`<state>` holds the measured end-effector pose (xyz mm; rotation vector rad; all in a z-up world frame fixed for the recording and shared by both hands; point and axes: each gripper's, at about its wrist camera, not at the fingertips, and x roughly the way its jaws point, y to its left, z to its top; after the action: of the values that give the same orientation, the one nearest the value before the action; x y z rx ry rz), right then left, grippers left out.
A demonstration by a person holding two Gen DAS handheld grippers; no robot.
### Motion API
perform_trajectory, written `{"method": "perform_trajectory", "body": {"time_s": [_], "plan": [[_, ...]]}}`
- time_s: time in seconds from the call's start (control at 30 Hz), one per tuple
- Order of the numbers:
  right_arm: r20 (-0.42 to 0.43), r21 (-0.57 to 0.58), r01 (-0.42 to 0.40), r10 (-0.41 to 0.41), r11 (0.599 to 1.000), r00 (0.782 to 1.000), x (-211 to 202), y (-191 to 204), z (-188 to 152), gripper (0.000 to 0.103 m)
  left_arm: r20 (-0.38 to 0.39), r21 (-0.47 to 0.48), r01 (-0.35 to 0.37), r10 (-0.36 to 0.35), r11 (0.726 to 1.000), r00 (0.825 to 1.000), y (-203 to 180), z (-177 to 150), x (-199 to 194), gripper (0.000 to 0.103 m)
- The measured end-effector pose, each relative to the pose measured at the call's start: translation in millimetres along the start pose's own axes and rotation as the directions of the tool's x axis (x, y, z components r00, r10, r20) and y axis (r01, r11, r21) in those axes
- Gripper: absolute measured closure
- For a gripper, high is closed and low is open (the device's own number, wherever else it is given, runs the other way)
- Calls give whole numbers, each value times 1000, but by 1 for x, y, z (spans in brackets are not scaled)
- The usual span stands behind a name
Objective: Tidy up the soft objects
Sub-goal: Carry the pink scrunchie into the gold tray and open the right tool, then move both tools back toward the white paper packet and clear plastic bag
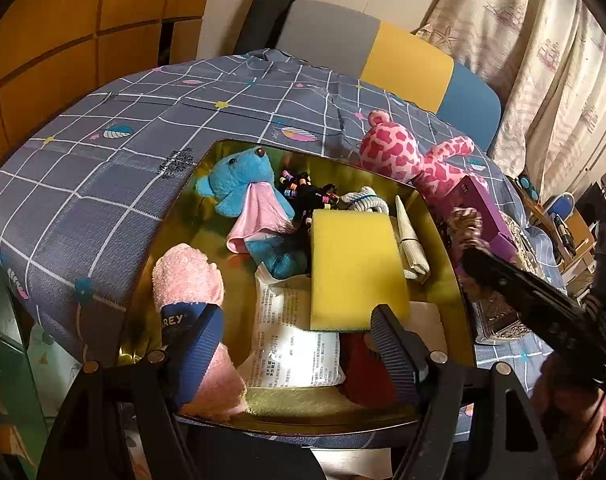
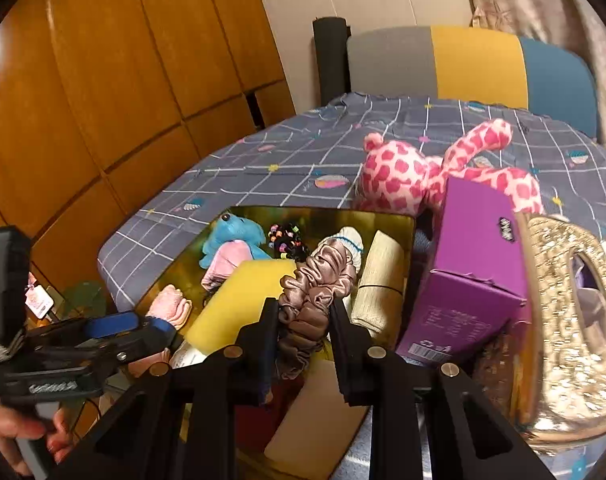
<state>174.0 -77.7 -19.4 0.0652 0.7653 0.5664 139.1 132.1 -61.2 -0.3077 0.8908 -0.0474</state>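
Note:
A gold box (image 1: 171, 220) on the table holds a blue teddy (image 1: 243, 184), a yellow sponge (image 1: 355, 264), a pink towel (image 1: 187, 276), hair ties (image 1: 299, 190) and a paper packet (image 1: 291, 340). My left gripper (image 1: 299, 340) is open over the box's near end, its left finger against the pink towel. My right gripper (image 2: 303, 320) is shut on a mauve satin scrunchie (image 2: 315, 292) above the box's right side (image 2: 407, 240). A pink spotted plush (image 1: 407, 152) lies on the cloth beyond the box, also in the right wrist view (image 2: 415, 172).
A purple carton (image 2: 471, 276) and a glittery gold item (image 2: 571, 312) sit right of the box. The table has a grey checked cloth (image 1: 103, 168). A grey, yellow and blue chair (image 2: 475, 64) stands behind, with wooden cabinets (image 2: 103, 80) at left and curtains (image 1: 543, 40) at right.

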Motion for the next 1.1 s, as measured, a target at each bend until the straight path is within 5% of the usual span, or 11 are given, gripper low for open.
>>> {"method": "perform_trajectory", "body": {"time_s": [0.1,0.27,0.5,0.8,0.97,1.1], "plan": [[-3,5,27,-27,1000,1000,5,2,1,54,4,-1,11,-11,1000,1000,0,0,-2,26],[68,10,23,-24,1000,997,-17,0,2,44,24,7,55,-55,998,998,-5,-1,-5,26],[183,84,35,-50,996,982,-67,-28,-4,39,14,34,119,-119,992,993,-28,1,-4,26],[238,257,121,-185,959,953,-121,-110,-9,38,-14,132,227,-227,965,974,-82,10,0,26],[230,329,135,-218,934,948,-133,-168,15,38,-29,168,258,-256,951,966,-105,8,2,26],[139,373,143,-207,917,968,-108,-217,50,38,-46,180,259,-255,949,966,-114,6,5,26]]}}
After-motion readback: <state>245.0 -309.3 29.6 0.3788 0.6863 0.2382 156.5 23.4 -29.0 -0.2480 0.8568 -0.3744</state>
